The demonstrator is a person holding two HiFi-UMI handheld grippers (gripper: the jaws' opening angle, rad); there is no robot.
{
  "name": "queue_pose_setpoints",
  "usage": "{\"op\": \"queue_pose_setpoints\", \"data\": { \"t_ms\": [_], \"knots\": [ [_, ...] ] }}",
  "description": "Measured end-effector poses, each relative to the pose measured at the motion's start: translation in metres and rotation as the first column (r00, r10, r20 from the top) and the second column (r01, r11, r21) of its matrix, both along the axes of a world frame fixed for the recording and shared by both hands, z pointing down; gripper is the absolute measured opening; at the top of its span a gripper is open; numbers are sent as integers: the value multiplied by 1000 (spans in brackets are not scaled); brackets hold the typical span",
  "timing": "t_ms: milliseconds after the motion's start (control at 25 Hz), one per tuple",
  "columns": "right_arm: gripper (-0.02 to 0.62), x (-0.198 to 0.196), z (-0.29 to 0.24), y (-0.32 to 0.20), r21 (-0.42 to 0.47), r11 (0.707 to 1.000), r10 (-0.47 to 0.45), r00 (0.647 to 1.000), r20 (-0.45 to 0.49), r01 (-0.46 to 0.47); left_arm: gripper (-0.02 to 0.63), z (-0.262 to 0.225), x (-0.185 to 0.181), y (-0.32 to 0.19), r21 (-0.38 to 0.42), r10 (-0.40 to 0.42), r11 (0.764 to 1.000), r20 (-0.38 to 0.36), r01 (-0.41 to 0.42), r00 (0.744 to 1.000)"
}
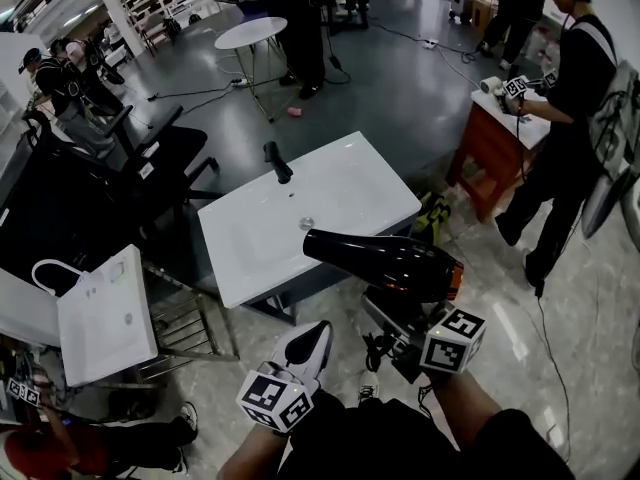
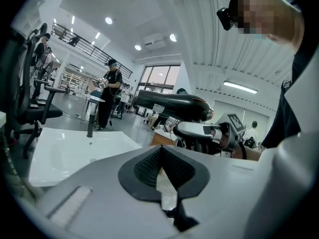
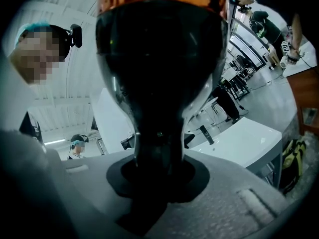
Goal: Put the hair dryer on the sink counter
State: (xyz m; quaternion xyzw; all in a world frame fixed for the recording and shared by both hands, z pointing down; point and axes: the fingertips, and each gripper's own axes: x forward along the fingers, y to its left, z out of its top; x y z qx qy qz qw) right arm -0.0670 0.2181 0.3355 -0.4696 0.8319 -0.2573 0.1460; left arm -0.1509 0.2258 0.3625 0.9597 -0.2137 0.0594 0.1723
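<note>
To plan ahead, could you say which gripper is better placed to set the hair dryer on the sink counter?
Right: the right gripper grips the hair dryer close to the sink counter; the left gripper is shut, empty.

No readable text. Marker cubes (image 1: 275,400) on left gripper (image 1: 318,336) and right gripper (image 1: 392,308): black-white square codes only, no letters. White tag (image 2: 158,108) by hair dryer (image 2: 172,103): print too small.

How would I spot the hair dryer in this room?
Find the big white sink counter mid-room. By its near edge, the right gripper holds the hair dryer. It's a fat, shiny black tube with an orange back end, unlike the thin black faucet.
</note>
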Motion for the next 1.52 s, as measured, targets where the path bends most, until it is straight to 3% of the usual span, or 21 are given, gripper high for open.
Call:
{"op": "queue_pose_setpoints", "data": {
  "t_ms": [320, 840, 1520],
  "knots": [
    [74, 6, 0, -20, -15, 1000, -14, 1000, 15, 14, 3, -1, 5, -19, -3, -22, 1000, 7, 22, 1000],
    [74, 12, -2, -75, -32, 999, 24, 1000, -3, -24, 3, 3, 11, -79, -20, 21, 1000, -13, -22, 1000],
    [72, 27, -32, -176, 28, 995, 100, 995, -30, -99, 3, 3, 17, -179, -26, 89, 996, -40, -90, 995]
  ]
}}
